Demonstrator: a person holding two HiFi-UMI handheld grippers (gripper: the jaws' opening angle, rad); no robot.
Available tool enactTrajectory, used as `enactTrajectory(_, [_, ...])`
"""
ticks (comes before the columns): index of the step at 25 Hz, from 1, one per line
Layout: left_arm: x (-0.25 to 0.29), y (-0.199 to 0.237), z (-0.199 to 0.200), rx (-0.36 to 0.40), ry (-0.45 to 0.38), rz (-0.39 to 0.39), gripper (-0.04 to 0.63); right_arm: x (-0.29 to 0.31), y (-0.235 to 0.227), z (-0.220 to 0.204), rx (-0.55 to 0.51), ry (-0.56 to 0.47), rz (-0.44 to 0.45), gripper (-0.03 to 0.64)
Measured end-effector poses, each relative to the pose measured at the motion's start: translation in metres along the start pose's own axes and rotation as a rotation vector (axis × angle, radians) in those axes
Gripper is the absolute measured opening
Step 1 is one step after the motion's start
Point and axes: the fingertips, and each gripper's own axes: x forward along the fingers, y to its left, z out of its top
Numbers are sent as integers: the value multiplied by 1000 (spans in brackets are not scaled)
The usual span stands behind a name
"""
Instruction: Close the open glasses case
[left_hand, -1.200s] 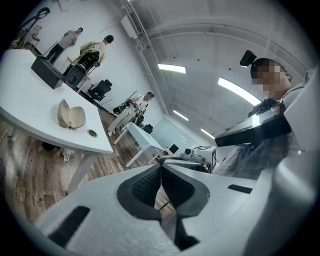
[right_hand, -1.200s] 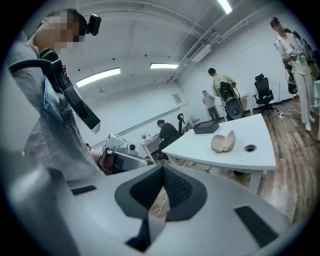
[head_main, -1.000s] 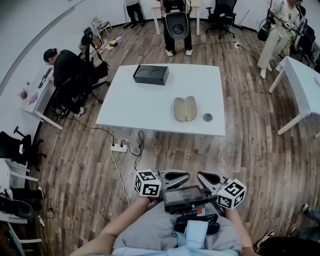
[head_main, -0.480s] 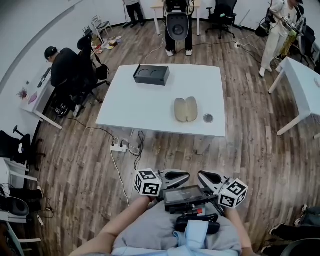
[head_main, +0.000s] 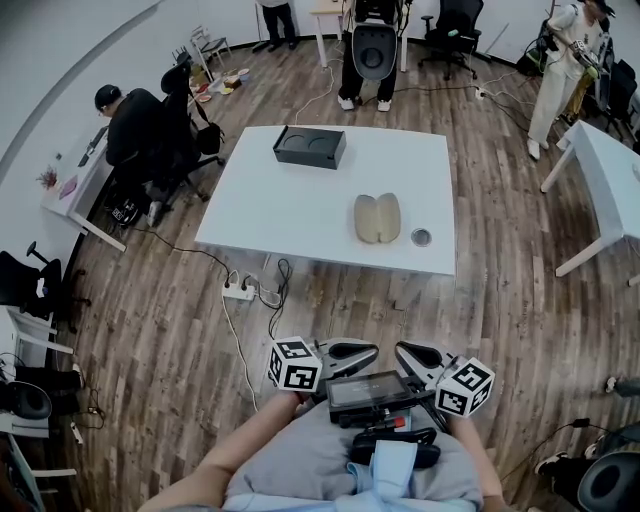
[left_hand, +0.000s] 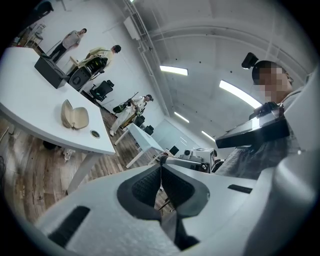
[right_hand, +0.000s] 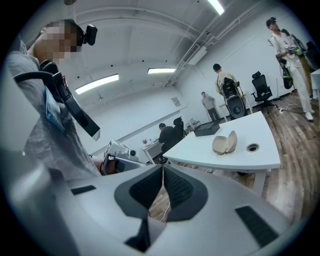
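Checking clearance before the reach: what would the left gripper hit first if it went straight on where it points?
Likely the right gripper, whose tips sit just ahead of the left gripper's shut tips, though depth is unclear.

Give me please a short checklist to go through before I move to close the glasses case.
1. Glasses case open on the table: ok, its halves lie apart.
2. Left gripper free: ok, shut on nothing.
3. Right gripper free: ok, shut on nothing.
4. Case within reach: not ok, bare floor lies between both grippers and the table.
5. Case free of neighbours: ok, the black box stands apart.
6. Case holds nothing that blocks closing: cannot tell.
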Motion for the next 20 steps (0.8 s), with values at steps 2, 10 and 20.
enactTrajectory(2, [0, -1, 0, -1, 1, -1, 20, 0, 0, 0, 0, -1, -1, 31])
enactTrajectory(10, [2, -3, -3, -1, -2, -1, 20, -4, 0, -1, 2, -2, -2, 31])
enactTrajectory(20, [11, -3, -1, 2, -6, -1, 20, -10, -6, -3, 5, -1, 4, 31])
